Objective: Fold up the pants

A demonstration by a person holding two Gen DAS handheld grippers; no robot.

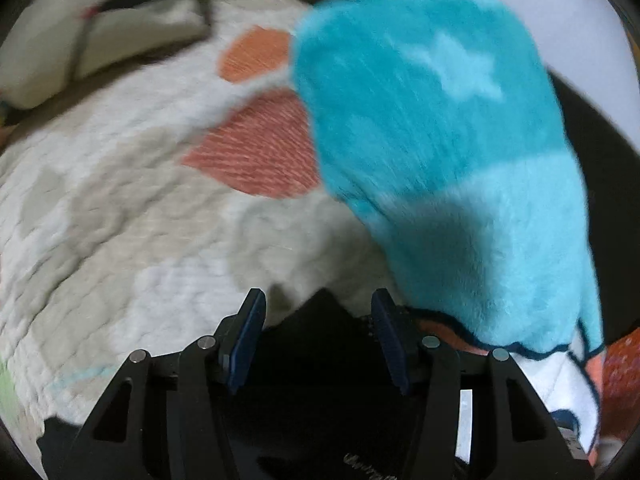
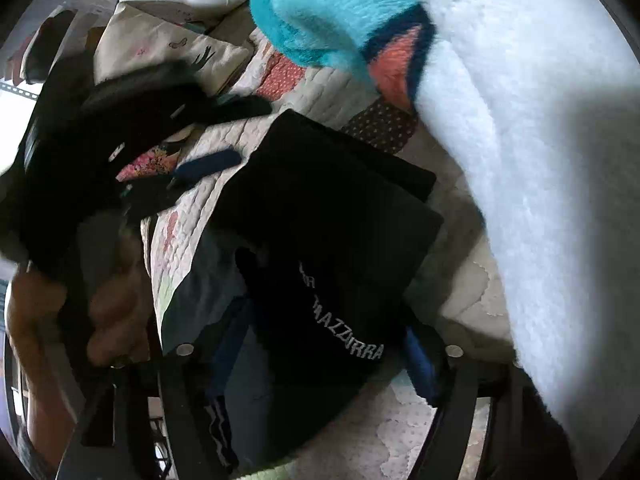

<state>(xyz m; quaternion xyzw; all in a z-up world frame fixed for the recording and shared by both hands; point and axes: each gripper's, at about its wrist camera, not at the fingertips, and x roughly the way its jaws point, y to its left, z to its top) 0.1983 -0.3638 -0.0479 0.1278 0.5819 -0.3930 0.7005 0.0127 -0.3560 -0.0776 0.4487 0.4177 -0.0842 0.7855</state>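
Observation:
The black pants [image 2: 328, 200] lie folded into a compact stack on the quilt, white lettering on the near end. My right gripper [image 2: 324, 328] stands open around that near end, and its blue pads [image 2: 420, 360] are clear of the cloth on both sides. My left gripper [image 2: 252, 132] is blurred at the upper left over the quilt, away from the pants, with a person's hand [image 2: 112, 300] on its handle. In the left wrist view the left gripper [image 1: 318, 294] is open, with nothing between its pads [image 1: 248, 340]. A dark corner of the pants [image 1: 320, 312] shows just below it.
A patchwork quilt [image 1: 120, 220] covers the bed. A turquoise plush cloth with a pale star [image 1: 440, 140] lies at the right, and white fleece [image 2: 540, 160] continues from it. A cream pillow [image 1: 100, 20] sits at the far left. Grey-blue clothing [image 2: 212, 280] lies beside the pants.

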